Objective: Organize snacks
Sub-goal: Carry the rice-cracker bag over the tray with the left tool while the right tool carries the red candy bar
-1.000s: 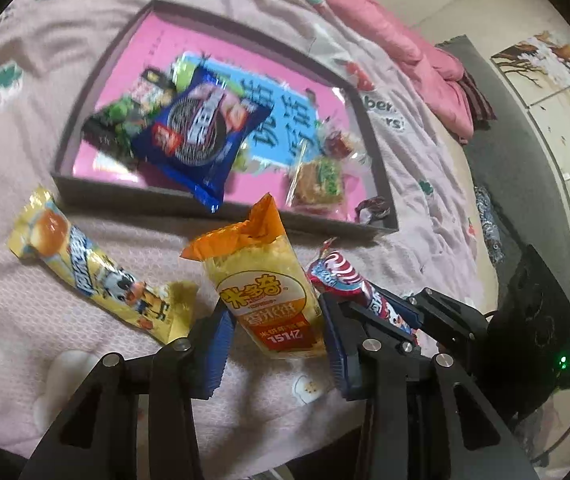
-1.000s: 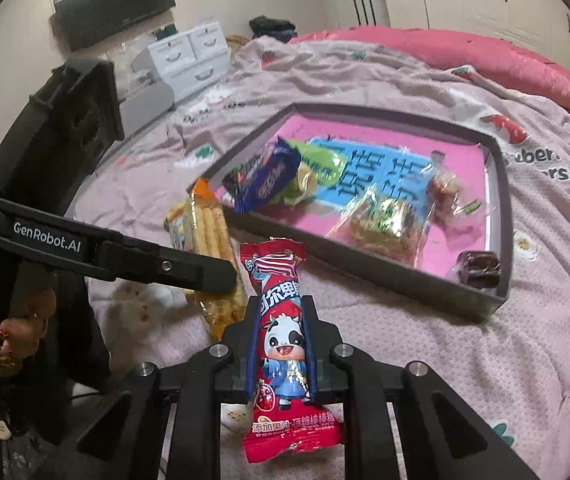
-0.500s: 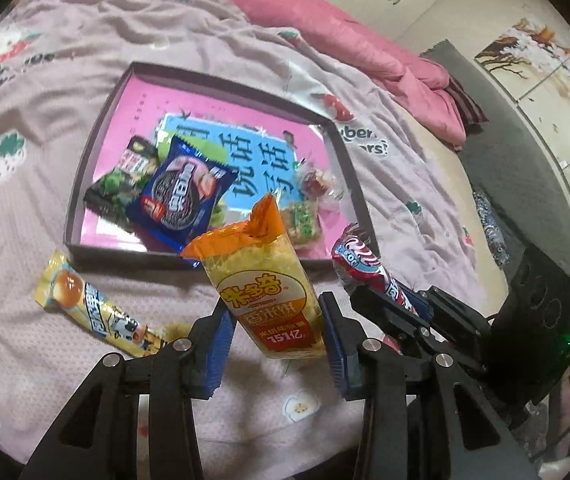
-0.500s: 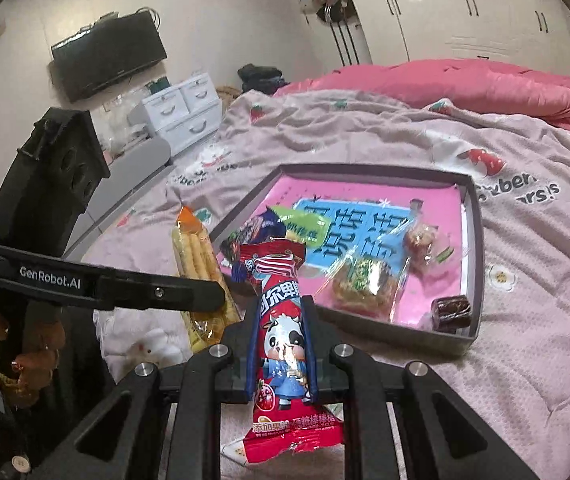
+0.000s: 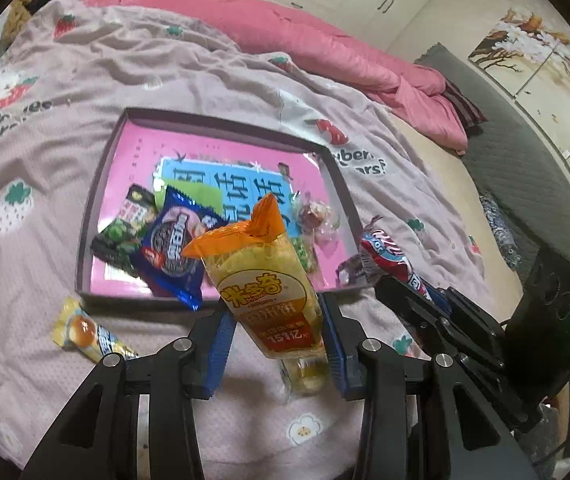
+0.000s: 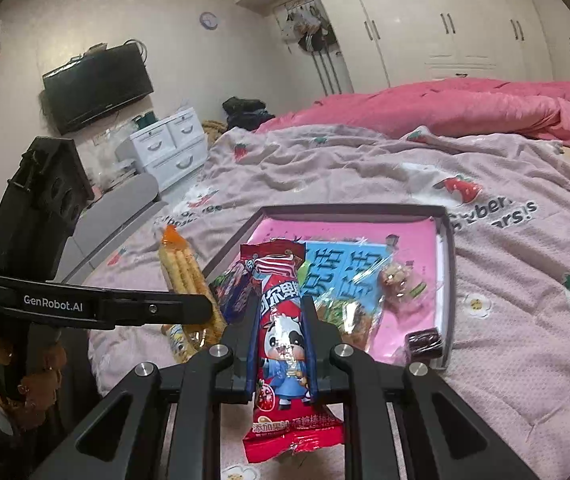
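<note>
My left gripper [image 5: 275,344] is shut on an orange-topped rice cracker pack [image 5: 263,284] and holds it upright above the bed, in front of the pink-bottomed tray [image 5: 221,128]. My right gripper [image 6: 281,340] is shut on a red cow-print candy packet [image 6: 281,344], also lifted, near the tray [image 6: 349,210]. The tray holds a blue cookie pack [image 5: 175,244], a green snack pack [image 5: 123,232] and several small wrapped sweets [image 5: 315,216]. A yellow snack bar [image 5: 85,334] lies on the blanket outside the tray's near left corner.
The tray rests on a pale pink strawberry-print blanket [image 5: 205,64]. A bright pink duvet [image 5: 325,48] is bunched behind it. The right gripper's body [image 5: 465,328] is close at my left gripper's right. White drawers [image 6: 169,148] and a wall TV [image 6: 97,84] stand beyond the bed.
Both grippers have risen off the blanket with their packets, so the tray now sits farther below and more of the room shows.
</note>
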{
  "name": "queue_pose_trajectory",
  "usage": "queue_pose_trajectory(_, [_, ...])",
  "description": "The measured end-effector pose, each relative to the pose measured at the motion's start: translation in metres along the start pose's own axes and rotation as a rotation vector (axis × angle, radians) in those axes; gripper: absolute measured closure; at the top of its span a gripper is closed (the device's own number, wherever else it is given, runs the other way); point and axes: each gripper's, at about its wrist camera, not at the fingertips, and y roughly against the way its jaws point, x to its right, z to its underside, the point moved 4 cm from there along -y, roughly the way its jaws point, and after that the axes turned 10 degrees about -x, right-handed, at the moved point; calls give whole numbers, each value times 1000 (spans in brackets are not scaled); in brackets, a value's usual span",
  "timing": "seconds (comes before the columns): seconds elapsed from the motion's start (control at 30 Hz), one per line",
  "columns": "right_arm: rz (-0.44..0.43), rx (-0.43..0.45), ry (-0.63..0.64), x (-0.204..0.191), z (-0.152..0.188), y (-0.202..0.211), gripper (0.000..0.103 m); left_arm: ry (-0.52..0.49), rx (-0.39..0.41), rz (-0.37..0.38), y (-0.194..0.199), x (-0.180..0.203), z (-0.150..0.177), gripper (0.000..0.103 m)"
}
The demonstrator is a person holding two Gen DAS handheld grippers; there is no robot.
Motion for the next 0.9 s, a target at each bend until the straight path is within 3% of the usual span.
queue_pose_trajectory(0.37, [52, 68, -56, 17, -10, 10, 84, -29, 17, -50, -11, 4, -19, 60])
queue_pose_trajectory(0.6, [67, 87, -88, 27, -16, 11, 84, -80, 21, -125, -26, 7, -28, 60])
queue_pose_trajectory(0.9, [77, 114, -161, 47, -21, 12, 84, -118, -28, -177, -53, 9, -32, 64])
